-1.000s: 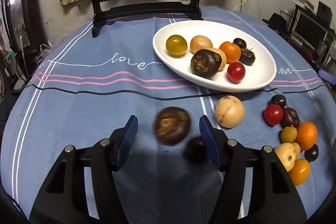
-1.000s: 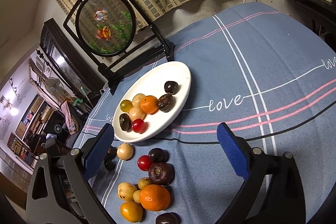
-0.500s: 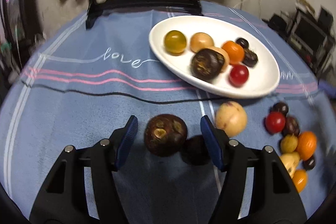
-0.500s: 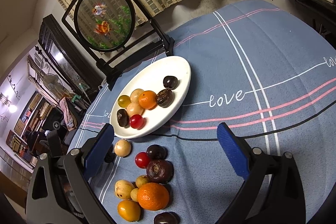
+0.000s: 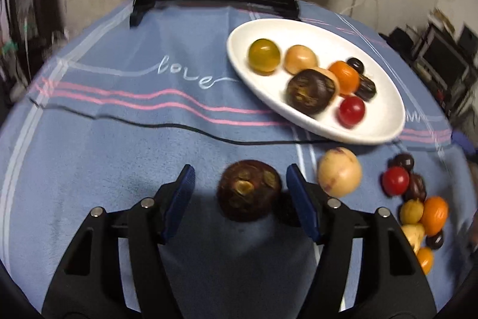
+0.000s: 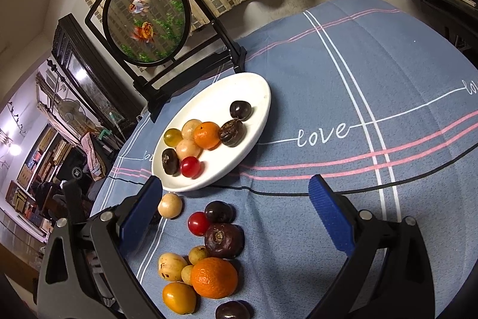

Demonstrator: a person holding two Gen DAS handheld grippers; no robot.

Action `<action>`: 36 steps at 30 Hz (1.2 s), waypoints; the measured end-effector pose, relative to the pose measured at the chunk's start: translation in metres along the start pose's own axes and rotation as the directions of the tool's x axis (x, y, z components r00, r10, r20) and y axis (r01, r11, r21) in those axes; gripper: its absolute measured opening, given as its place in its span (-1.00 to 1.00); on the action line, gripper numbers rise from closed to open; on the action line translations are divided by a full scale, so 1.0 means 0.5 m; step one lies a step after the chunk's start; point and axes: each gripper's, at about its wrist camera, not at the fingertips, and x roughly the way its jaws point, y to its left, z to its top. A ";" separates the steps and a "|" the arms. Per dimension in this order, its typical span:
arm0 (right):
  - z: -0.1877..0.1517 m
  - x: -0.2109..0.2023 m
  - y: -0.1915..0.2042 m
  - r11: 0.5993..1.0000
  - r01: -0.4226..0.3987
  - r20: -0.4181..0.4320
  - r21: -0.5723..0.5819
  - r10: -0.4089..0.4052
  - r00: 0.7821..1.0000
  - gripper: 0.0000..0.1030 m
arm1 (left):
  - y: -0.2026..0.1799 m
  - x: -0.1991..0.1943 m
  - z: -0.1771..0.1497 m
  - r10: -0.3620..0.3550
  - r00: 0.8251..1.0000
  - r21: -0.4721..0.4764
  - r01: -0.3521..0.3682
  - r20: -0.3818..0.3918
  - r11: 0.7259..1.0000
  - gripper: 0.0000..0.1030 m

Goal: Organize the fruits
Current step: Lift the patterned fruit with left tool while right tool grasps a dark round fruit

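**Left fingers opening round a dark fruit, plate about half filled**

Nearest first, left wrist view: my left gripper (image 5: 240,193) has its fingers opening, w/ a dark brown fruit (image 5: 249,189) sitting between them on the counter (image 5: 119,157). Gaps show on both sides of it, so pads aren't pressing; I read that as not gripped. A smaller dark fruit (image 5: 287,211) hides partly behind the right-hand finger. Just beyond that finger, a pale tan fruit (image 5: 339,176) lies near the plate's edge.

Right wrist view: right gripper (image 6: 236,214) hangs w/ fingers wide, nothing between the pads. Below it is the loose pile (image 6: 206,262): big orange (image 6: 214,277), a smaller orange-yellow one, a few pale yellow ones, a red cherry tomato (image 6: 198,223), about three dark ones. Roughly ten pieces there, touching or just beside each other.

Further out, the white oval plate (image 6: 257,97) holds approx eight: green-yellow tomato, two tan, one orange, one red, three dark. They bunch in one half; other half is bare, so there's room.

Farthest: a round goldfish screen (image 6: 146,20) on a black stand at the counter's back edge, curtain behind.

My read on progress: under halfway. Plate has approx eight, counter has about a dozen incl. the three by my left gripper. Left to do: get the dark brown fruit onto the plate, then the tan one, then work thru the pile w/ the right.
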 end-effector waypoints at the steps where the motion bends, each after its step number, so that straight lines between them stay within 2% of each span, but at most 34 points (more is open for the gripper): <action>1: 0.000 0.002 0.000 1.000 0.002 -0.002 -0.001 -0.002 1.000 0.92 | 0.010 0.008 0.006 -0.010 1.000 -0.021 0.010 -0.011 1.000 0.29; 5: 0.001 0.001 0.000 1.000 0.005 -0.001 0.001 -0.005 1.000 0.92 | 0.014 0.004 0.001 0.029 1.000 -0.008 -0.029 -0.010 1.000 0.29; 7: 0.002 -0.001 0.000 1.000 0.003 0.002 0.000 -0.003 1.000 0.92 | -0.009 0.001 -0.017 0.084 0.996 0.078 -0.083 -0.007 0.993 0.26; 8: 0.001 -0.002 0.001 1.000 0.002 0.003 -0.003 -0.002 1.000 0.92 | -0.025 -0.001 -0.026 0.133 0.991 0.124 -0.135 0.018 0.983 0.24; 9: 0.001 -0.002 0.002 1.000 0.002 0.003 -0.004 -0.002 1.000 0.92 | -0.028 -0.004 -0.027 0.150 0.988 0.135 -0.152 0.029 0.979 0.23; 12: 0.000 -0.001 0.005 1.000 -0.003 0.001 -0.010 0.003 1.000 0.92 | -0.015 0.000 -0.022 0.118 0.993 0.106 -0.119 0.013 0.987 0.18; 13: 0.000 0.000 0.006 1.000 -0.002 0.002 -0.012 0.002 1.000 0.92 | -0.011 -0.001 -0.021 0.113 0.994 0.096 -0.113 0.013 0.989 0.11; 15: -0.001 0.000 0.008 1.000 0.000 0.002 -0.019 0.000 1.000 0.92 | -0.014 -0.002 -0.020 0.099 0.995 0.103 -0.101 0.018 0.990 -0.16; 22: -0.016 0.007 0.026 0.997 -0.004 -0.025 -0.074 0.002 1.000 0.92 | -0.021 0.000 -0.021 0.096 0.995 0.113 -0.097 0.019 0.989 -0.17; 28: -0.135 -0.036 0.045 0.982 -0.003 -0.086 -0.189 -0.014 0.996 0.92 | -0.023 0.001 -0.022 0.105 0.994 0.116 -0.106 0.018 0.988 -0.16; 30: -0.175 -0.058 0.055 0.966 0.014 -0.108 -0.259 -0.044 0.993 0.83 | -0.023 0.001 -0.022 0.107 0.994 0.116 -0.108 0.018 0.987 -0.16; 34: -0.227 -0.057 0.080 0.903 0.078 -0.168 -0.423 -0.163 0.972 0.37 | -0.024 0.001 -0.022 0.108 0.994 0.117 -0.109 0.018 0.987 -0.16; 36: -0.231 -0.050 0.081 0.890 0.088 -0.175 -0.447 -0.184 0.967 0.17 | -0.023 0.001 -0.021 0.106 0.994 0.115 -0.108 0.018 0.988 -0.16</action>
